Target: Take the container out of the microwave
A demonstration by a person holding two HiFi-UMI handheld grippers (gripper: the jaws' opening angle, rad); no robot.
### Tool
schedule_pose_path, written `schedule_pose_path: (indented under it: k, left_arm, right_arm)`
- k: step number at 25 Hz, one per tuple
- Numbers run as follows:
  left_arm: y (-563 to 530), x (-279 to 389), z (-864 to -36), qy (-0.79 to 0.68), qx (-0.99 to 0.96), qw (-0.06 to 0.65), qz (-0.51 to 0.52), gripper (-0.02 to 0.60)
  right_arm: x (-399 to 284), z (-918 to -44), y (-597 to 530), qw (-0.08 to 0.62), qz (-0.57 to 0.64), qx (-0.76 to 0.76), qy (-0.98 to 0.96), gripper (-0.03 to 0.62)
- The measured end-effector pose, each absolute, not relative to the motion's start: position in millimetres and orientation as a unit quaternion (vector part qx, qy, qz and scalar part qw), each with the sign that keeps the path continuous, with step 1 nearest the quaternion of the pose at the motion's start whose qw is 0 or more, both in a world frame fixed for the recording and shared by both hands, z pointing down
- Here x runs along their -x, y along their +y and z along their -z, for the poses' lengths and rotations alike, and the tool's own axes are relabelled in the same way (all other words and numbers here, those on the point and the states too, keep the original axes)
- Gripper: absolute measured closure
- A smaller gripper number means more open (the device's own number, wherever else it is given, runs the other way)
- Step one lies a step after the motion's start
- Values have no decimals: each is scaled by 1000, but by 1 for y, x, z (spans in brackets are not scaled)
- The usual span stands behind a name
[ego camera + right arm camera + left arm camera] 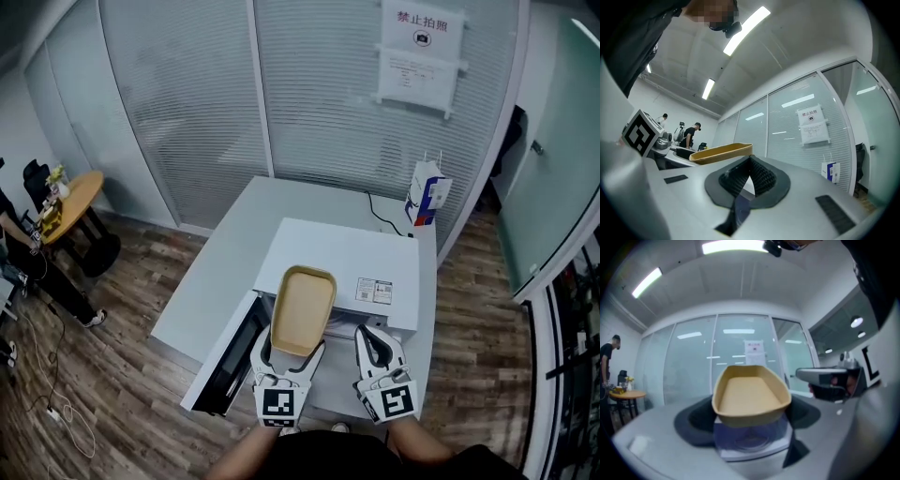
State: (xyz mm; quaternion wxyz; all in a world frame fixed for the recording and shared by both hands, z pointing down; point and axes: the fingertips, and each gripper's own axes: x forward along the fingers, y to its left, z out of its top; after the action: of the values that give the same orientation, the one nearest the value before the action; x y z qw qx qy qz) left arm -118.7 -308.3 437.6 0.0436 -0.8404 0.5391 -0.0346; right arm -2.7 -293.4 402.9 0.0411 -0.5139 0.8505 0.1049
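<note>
"Where was the container (303,309) when you looked over?"

"Already out of the microwave (375,253). It was up in the air over the front edge, well clear of the cavity. The left gripper (292,351) had it. The jaws stood wide and pinched it across its near end, with a pad on each long side. It looked empty from where I stood."

"And the other hand?"

"The right gripper (375,345) hung just beside it with its jaws pressed together tip to tip, holding nothing."

"So what would have made the carry a good one?"

"Keeping it level, mostly. It was held by one end only, so I judged the far end would want to droop, and a shallow tray like that can twist in a side pinch. I'd have wanted a slow, steady wrist and no squeezing harder, because the walls looked thin enough to buckle."

"Anything in the way?"

"The door (225,361) stood open, low and to the left of the container. I'd have swung away from it, towards the bare part of the table (234,253) or onto the microwave's flat top."

"And the release?"

"Only once the base sat flat. Then spread the jaws and back straight out without dragging it. The free gripper could have steadied the far rim if it tipped."
</note>
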Motion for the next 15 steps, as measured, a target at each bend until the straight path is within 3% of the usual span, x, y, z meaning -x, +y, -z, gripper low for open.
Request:
schedule_pose_path:
  k: [15]
  left_arm:
    - [-323, 121, -424, 541, 839, 52, 21, 127]
  right_arm:
    - [-5, -388, -303, 55, -113, 529, 839, 595]
